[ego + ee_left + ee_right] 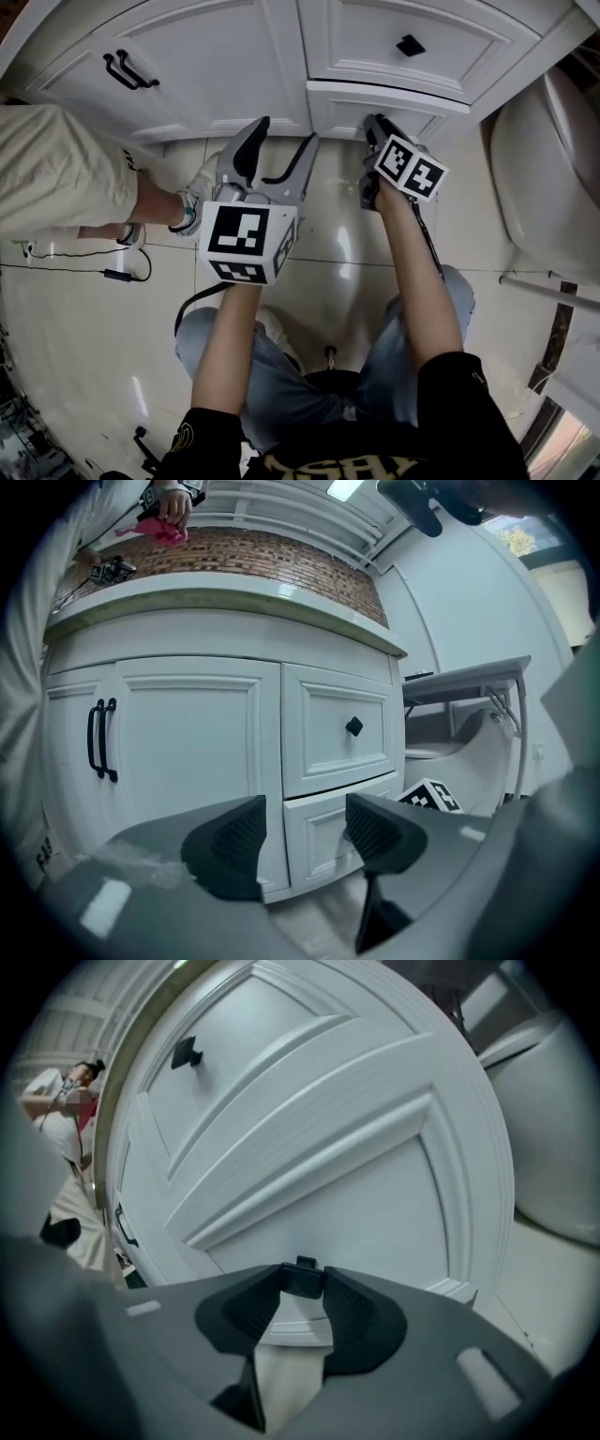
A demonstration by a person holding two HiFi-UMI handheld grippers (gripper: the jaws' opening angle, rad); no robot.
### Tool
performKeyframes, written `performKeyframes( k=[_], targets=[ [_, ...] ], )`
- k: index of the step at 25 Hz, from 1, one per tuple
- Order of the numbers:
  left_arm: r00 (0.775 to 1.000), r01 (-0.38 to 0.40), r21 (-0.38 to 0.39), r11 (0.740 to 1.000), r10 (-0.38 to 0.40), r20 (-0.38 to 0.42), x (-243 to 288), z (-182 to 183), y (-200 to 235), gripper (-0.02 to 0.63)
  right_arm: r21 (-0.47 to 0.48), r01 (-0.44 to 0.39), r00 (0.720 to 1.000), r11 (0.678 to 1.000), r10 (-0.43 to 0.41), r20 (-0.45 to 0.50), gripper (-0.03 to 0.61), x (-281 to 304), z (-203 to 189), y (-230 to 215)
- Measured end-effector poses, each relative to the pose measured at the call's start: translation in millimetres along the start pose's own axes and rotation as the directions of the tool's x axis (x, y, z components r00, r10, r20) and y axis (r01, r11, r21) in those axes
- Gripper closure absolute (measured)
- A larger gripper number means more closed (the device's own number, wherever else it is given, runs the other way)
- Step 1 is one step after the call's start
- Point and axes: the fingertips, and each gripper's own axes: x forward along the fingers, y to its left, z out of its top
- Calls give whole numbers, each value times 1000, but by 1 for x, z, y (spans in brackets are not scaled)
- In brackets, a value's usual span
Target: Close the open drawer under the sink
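Observation:
The lower drawer [386, 97] of the white vanity stands out a little from the cabinet face, below the upper drawer [412, 33]. My right gripper [374, 125] is at that lower drawer's front. In the right gripper view my right gripper [302, 1288] is shut on the drawer's small black knob [305, 1266], with the drawer panel [356, 1194] filling the view. My left gripper [279, 155] hovers open to the left, above the floor, holding nothing. In the left gripper view my left gripper [305, 829] frames the protruding lower drawer [323, 832].
A toilet [548, 178] stands close at the right. Another person's leg [84, 178] and shoe [194, 202] are at the left, by the cabinet doors with black handles [129, 70]. A cable [75, 267] lies on the tiled floor.

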Motion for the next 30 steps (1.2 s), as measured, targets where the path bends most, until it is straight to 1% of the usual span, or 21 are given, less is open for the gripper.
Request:
performKeyframes(
  k=[2, 5, 7, 8, 11, 13, 15, 16, 19, 22, 25, 28, 30],
  targets=[
    [1000, -1, 14, 1000, 1, -14, -4, -4, 4, 348, -48, 27, 1000, 998, -26, 14, 433, 7, 5, -3],
    [1000, 9, 37, 999, -8, -27, -8, -7, 10, 348, -117, 80, 997, 990, -81, 1, 433, 8, 5, -5],
    [999, 10, 39, 999, -9, -30, -7, -8, 14, 348, -152, 92, 995, 984, -95, -13, 433, 9, 3, -4],
    [1000, 13, 34, 999, -12, -28, -5, -6, 15, 348, -157, 85, 996, 984, -89, -23, 433, 9, 2, -3],
    [999, 34, 33, 999, -33, -18, 1, -1, 5, 348, -138, 27, 998, 990, -36, -58, 437, 9, 2, 1],
    [998, 55, 68, 996, -54, -21, 2, 2, -5, 347, -151, 8, 999, 989, -15, -48, 422, 3, 8, 5],
    [997, 69, 109, 992, -67, -23, -1, 6, -13, 342, -226, 12, 1000, 974, -13, -4, 405, -12, 23, 13],
    [998, 68, 116, 991, -66, -21, -5, 8, -14, 342, -270, 9, 1000, 963, -4, 20, 396, -21, 32, 20],
    [999, 51, 98, 994, -52, 8, -18, 18, -14, 342, -352, -21, 996, 936, 51, 77, 394, -51, 54, 46],
    [998, 42, 100, 994, -48, 52, -28, 35, -26, 342, -391, -57, 990, 919, 103, 97, 391, -85, 62, 67],
    [994, 46, 115, 992, -57, 92, -46, 50, -47, 342, -406, -79, 985, 910, 134, 109, 385, -122, 63, 83],
    [993, 37, 145, 989, -53, 109, -67, 57, -63, 342, -416, -102, 974, 904, 175, 142, 385, -162, 70, 103],
    [992, 35, 162, 986, -54, 117, -80, 60, -73, 342, -444, -123, 964, 887, 213, 159, 385, -190, 75, 118]
  ],
)
